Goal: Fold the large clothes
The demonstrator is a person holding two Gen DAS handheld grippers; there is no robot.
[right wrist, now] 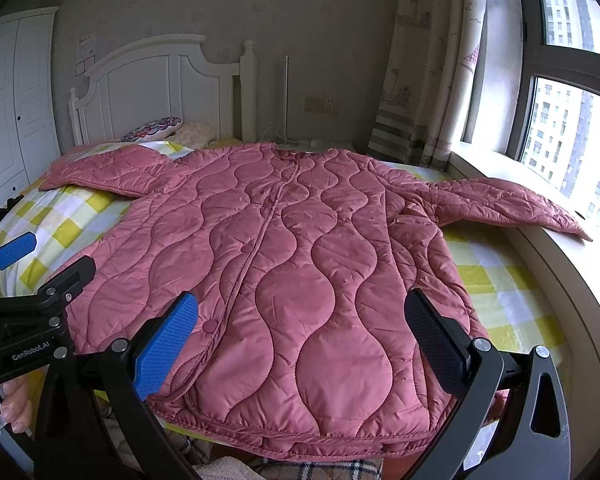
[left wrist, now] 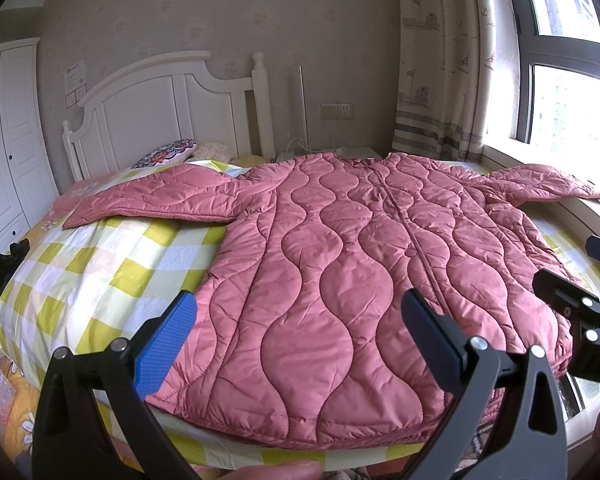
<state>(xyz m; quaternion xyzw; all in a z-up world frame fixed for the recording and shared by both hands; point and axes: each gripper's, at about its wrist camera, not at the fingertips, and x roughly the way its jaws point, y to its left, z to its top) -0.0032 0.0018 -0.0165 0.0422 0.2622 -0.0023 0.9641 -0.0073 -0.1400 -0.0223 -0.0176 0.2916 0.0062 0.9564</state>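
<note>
A large pink quilted jacket with wavy stitching [left wrist: 340, 264] lies spread flat, front up, across the bed with the yellow, white and pale-green checked sheet [left wrist: 100, 264]. Its collar points toward the white wooden headboard [left wrist: 156, 104] and its hem hangs at the near edge of the mattress. Both sleeves are stretched out sideways: one rests on the checked sheet toward the white wardrobe [left wrist: 8, 140], the other reaches onto the pale window sill [right wrist: 540, 240] under the patterned curtain [right wrist: 428, 80]. The front placket with its pink snap buttons runs down the middle of the jacket.

The left gripper [left wrist: 300, 340] hovers above the hem with its blue and black fingers spread wide, nothing between them. The right gripper [right wrist: 300, 340] hangs just beside it over the same hem, jaws likewise released and empty. A colourful embroidered pillow [left wrist: 168, 152] sits by the headboard, well apart from the jacket's body.
</note>
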